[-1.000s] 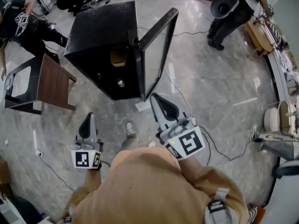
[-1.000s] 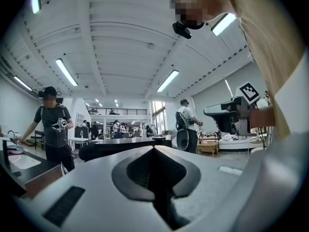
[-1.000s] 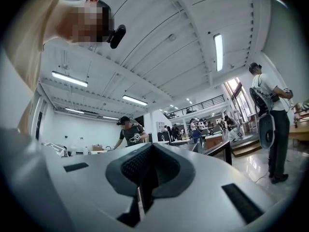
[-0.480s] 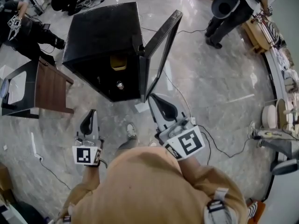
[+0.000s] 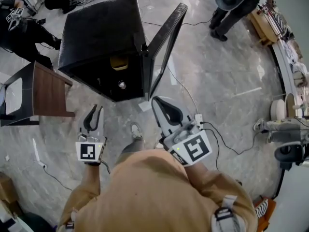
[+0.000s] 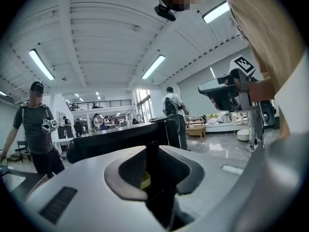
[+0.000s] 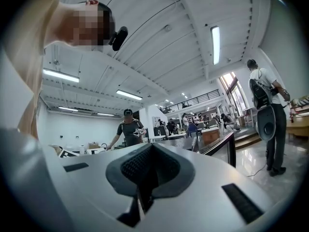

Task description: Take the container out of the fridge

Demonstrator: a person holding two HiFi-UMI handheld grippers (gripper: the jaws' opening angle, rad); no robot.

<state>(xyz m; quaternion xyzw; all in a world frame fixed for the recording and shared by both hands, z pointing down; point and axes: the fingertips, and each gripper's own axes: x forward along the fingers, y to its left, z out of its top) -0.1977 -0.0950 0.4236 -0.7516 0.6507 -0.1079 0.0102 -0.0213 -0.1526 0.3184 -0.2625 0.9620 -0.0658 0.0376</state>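
Black sheet metal forms the fridge (image 5: 101, 28), which stands on the polished stone floor (image 5: 217, 81). Its door (image 5: 164, 47) is swung wide to the right, leaving the interior open to reach.

Head view: the yellow container (image 5: 119, 62) sits on the upper shelf inside the fridge, untouched. A small round item (image 5: 122, 85) lies below it, too small to identify. The left gripper (image 5: 94, 111) is held in front of the opening, well apart from it. Its fingers are opening with nothing gripped, which reads as preparation for the grasp. The right gripper (image 5: 161, 103) is near the door's lower edge, with its fingers together and empty.

Left gripper view: the fingers (image 6: 125, 170) stand slightly apart. The container shows through the gap between them, far off, so this tool is aimed at it.

Right gripper view: the fingers (image 7: 140, 166) meet along a closed seam and point past the door's edge. This tool appears idle, kept clear of the approach path.
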